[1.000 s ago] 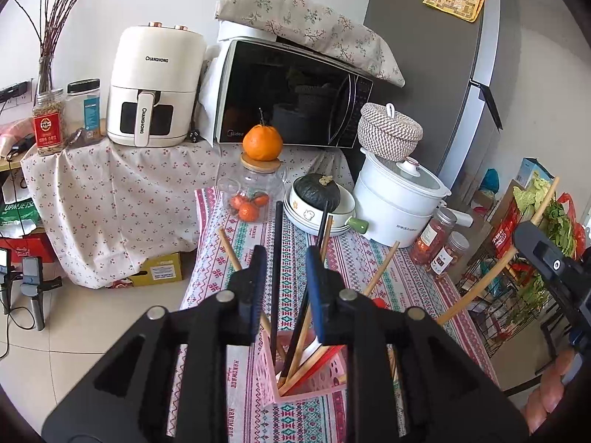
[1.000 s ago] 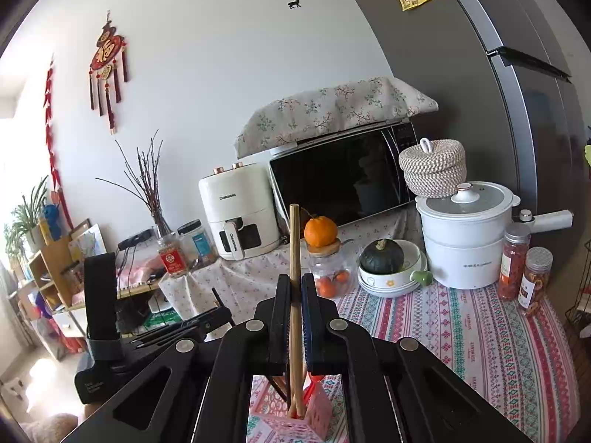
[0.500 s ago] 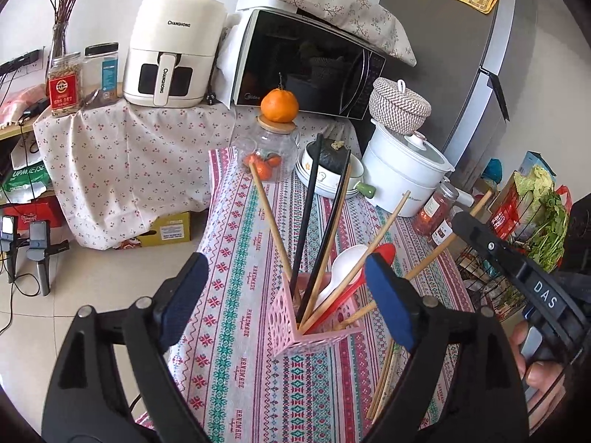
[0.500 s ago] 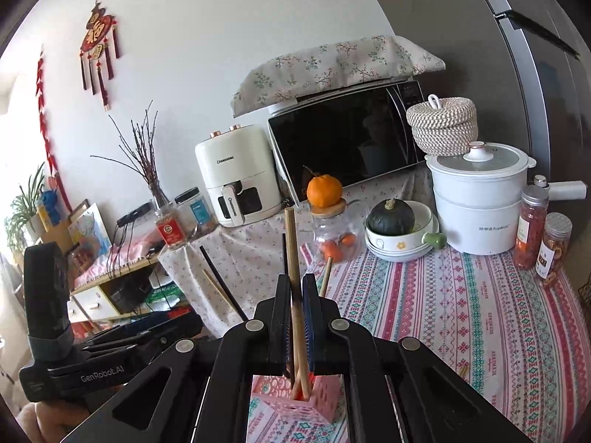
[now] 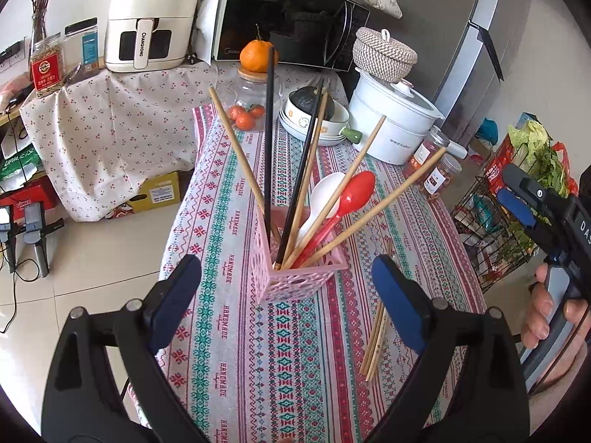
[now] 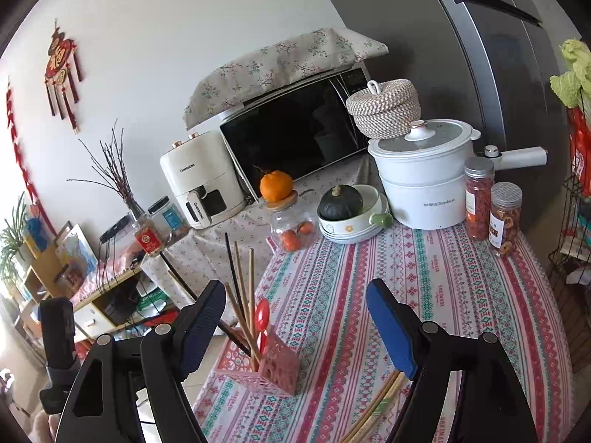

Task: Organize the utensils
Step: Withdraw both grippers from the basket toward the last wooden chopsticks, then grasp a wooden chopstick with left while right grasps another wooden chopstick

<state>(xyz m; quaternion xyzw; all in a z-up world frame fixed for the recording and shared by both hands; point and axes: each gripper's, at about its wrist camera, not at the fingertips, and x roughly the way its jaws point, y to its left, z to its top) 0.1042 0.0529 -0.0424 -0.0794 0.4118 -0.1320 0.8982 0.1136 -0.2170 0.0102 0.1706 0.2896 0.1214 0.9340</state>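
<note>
A pink lattice utensil holder (image 5: 295,280) stands on the patterned tablecloth (image 5: 280,361). It holds several wooden and black chopsticks (image 5: 269,136), a white spoon (image 5: 325,192) and a red spoon (image 5: 351,195). A few loose wooden chopsticks (image 5: 376,328) lie flat to the holder's right. My left gripper (image 5: 291,302) is open and empty, just in front of the holder. My right gripper (image 6: 295,328) is open and empty, above the holder (image 6: 266,369) and the loose chopsticks (image 6: 373,409). It also shows in the left wrist view (image 5: 517,199), off the table's right side.
At the table's far end stand a glass jar (image 5: 251,107) topped with an orange, stacked bowls with a dark squash (image 5: 314,114), a white pot (image 5: 391,122) and two spice jars (image 5: 432,162). A microwave (image 5: 288,22) and air fryer (image 5: 147,18) are behind. A wire rack (image 5: 495,221) stands right of the table.
Both grippers have opened and let go of their chopsticks, a black one from the left and a wooden one from the right, which now stand in the holder. Both grippers have pulled back.
</note>
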